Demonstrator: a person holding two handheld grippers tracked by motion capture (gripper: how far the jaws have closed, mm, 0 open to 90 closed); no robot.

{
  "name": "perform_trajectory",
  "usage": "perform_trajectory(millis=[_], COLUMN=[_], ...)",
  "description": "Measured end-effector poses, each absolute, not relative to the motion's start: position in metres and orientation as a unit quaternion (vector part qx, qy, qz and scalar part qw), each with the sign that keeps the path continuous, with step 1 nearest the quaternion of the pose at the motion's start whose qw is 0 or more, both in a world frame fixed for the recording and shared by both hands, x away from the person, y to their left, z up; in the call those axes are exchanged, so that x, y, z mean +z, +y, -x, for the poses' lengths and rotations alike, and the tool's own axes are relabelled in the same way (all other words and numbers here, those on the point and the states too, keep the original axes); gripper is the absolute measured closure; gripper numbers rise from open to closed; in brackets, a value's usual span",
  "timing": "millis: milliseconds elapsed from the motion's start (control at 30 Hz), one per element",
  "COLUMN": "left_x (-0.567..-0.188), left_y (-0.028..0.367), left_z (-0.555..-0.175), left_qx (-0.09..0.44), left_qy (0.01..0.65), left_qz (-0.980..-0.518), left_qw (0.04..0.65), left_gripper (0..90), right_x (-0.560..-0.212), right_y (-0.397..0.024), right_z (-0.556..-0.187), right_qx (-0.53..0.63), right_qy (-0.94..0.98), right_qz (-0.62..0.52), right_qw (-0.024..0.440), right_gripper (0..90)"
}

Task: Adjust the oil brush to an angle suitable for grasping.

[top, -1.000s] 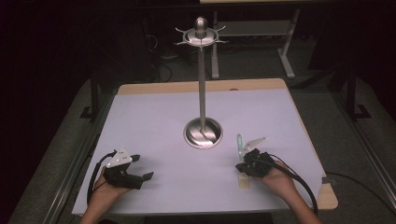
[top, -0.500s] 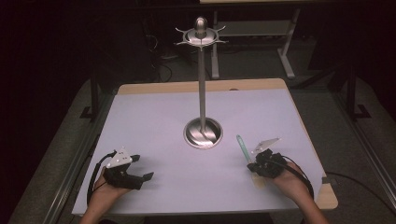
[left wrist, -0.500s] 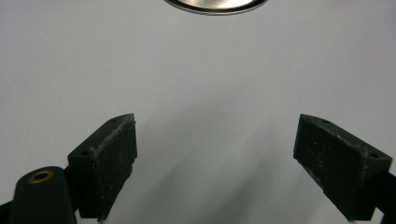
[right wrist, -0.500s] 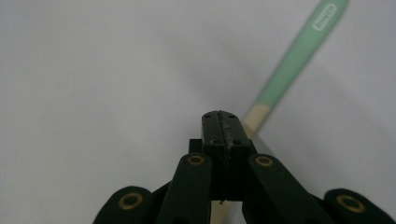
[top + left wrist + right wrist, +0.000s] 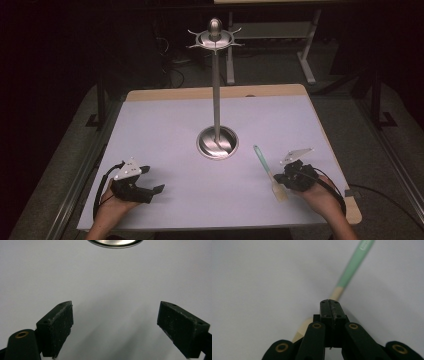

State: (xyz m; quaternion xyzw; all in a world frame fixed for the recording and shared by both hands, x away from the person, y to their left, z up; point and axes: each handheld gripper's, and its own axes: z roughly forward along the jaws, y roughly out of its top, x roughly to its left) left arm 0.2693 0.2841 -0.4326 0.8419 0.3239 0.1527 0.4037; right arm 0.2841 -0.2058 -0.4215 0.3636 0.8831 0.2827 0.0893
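Note:
A spatula [image 5: 267, 170] with a green handle and a beige head lies flat on the white table top [image 5: 175, 130] at the front right. My right gripper [image 5: 279, 179] sits just right of it, shut, its tips by the spatula's neck. In the right gripper view the closed jaws [image 5: 330, 302] press on each other with nothing between them, and the spatula [image 5: 352, 267] runs across behind them. My left gripper [image 5: 150, 180] rests at the front left, open and empty, with bare table between its pads [image 5: 60, 322].
A tall metal stand rises from a round shiny base [image 5: 217, 142] at the table's middle to a hooked crown [image 5: 215, 37]. The base's edge [image 5: 115, 242] lies ahead of the left gripper. Dark floor and table legs lie beyond the far edge.
My right hand has slid to the right, uncovering more of the spatula, whose beige head now shows on the table. The left hand has stayed put.

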Motion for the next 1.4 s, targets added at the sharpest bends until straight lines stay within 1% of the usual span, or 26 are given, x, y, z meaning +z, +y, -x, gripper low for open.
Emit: perform_trajectory(millis=[233, 367, 733, 833, 1000, 1067, 1167, 1300, 1400], left_x=[-0.433, -0.433, -0.433, -0.434, -0.435, -0.435, -0.435, -0.435, -0.435], left_y=[0.284, 0.285, 0.284, 0.284, 0.284, 0.284, 0.283, 0.282, 0.282], left_z=[-0.268, -0.269, -0.269, -0.269, -0.270, -0.270, -0.270, -0.270, -0.270], left_qx=[0.149, 0.148, 0.148, 0.148, 0.146, 0.145, 0.144, 0.143, 0.142], left_qy=[0.327, 0.327, 0.324, 0.324, 0.327, 0.327, 0.322, 0.323, 0.323], left_qz=[-0.841, -0.841, -0.844, -0.844, -0.843, -0.843, -0.848, -0.846, -0.846], left_qw=[0.405, 0.405, 0.401, 0.401, 0.402, 0.401, 0.396, 0.400, 0.399], left_gripper=[13.2, 13.1, 13.1, 13.1, 13.2, 13.2, 13.1, 13.1, 13.1], right_x=[-0.429, -0.431, -0.429, -0.428, -0.428, -0.428, -0.424, -0.420, -0.418], right_y=[-0.184, -0.180, -0.198, -0.209, -0.224, -0.226, -0.227, -0.227, -0.226], right_z=[-0.281, -0.276, -0.267, -0.269, -0.273, -0.274, -0.276, -0.282, -0.288], right_qx=[0.277, 0.268, 0.242, 0.231, 0.232, 0.236, 0.246, 0.254, 0.258], right_qy=[0.896, 0.901, 0.900, 0.897, 0.888, 0.887, 0.882, 0.879, 0.878], right_qz=[-0.341, -0.335, -0.352, -0.361, -0.382, -0.384, -0.390, -0.391, -0.392], right_qw=[0.071, 0.065, 0.091, 0.108, 0.112, 0.105, 0.096, 0.095, 0.094], right_gripper=[90.0, 90.0, 90.0, 90.0, 90.0, 90.0, 90.0, 89.9, 87.0])
